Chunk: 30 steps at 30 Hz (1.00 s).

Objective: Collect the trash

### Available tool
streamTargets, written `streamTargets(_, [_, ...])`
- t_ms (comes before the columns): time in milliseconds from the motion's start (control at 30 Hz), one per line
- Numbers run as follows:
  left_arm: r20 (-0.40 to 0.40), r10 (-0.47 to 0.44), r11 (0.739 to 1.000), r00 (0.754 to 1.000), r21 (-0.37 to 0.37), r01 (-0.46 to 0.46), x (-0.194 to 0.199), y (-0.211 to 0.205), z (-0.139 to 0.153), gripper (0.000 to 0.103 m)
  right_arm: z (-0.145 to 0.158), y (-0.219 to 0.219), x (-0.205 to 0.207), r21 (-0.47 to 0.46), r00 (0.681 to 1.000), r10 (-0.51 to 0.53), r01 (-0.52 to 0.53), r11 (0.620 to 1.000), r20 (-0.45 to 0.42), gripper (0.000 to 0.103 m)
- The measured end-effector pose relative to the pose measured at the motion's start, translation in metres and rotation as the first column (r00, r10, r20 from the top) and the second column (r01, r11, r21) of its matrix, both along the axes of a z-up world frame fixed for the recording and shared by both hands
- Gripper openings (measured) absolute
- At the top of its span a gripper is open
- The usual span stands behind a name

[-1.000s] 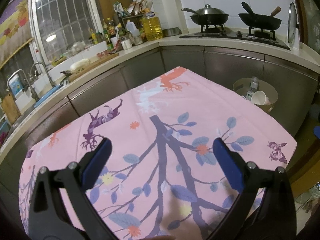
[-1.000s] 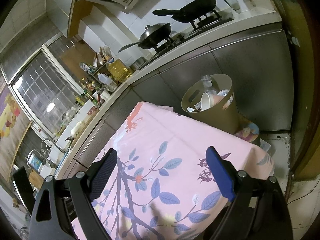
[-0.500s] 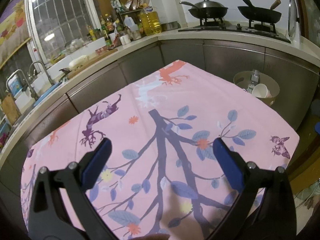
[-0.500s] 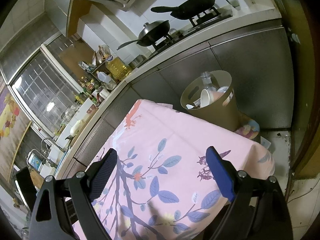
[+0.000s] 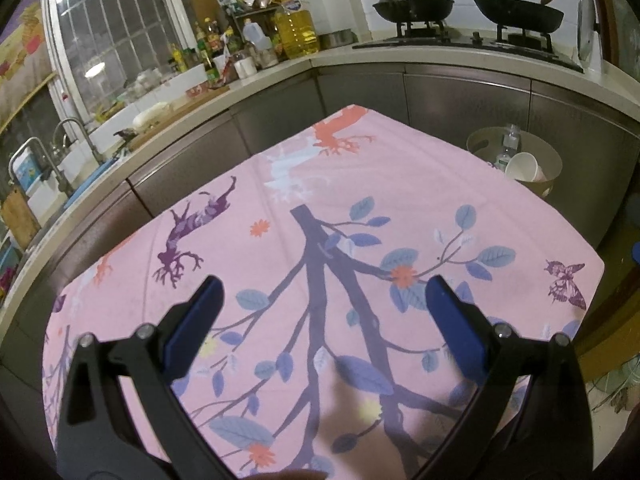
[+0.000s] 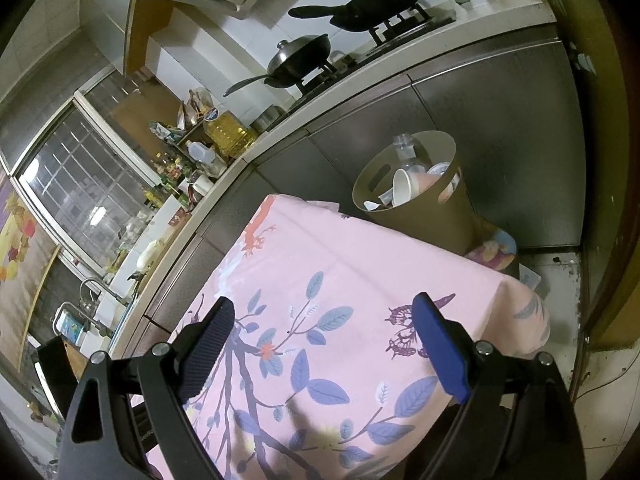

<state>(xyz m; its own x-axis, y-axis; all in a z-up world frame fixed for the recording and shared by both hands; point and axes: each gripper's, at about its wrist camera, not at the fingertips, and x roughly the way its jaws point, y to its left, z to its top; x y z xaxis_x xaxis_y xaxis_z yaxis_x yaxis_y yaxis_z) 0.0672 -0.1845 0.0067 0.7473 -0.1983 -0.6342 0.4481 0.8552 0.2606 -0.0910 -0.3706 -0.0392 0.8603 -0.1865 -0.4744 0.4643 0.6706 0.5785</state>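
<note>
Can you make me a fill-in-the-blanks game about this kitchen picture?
1. Both sets of tongs, the left tongs and the right tongs, are wide ____ and hold nothing.
2. The white paper cup sits inside the tan ____.
3. The tablecloth is mostly the colour ____.
4. The wok with a lid and the black pan stand on the ____.

Missing words: open; trash bin; pink; stove

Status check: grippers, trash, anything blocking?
Left gripper open, empty. Right gripper open, empty. Trash bin past the table's far corner, holding paper cup and bottle. No trash visible on pink tablecloth; nothing blocking.
</note>
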Motion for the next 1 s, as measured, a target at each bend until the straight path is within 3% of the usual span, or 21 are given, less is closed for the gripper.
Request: streamTargets(1000, [-0.018,0.005,1.000,1.000,0.006,-0.004,0.0027,0.0006,-0.0089,0.097,0.0006,-0.0007,0.0004,0.002,1.000,-0.001,0.001,1.000,-0.002,0.087])
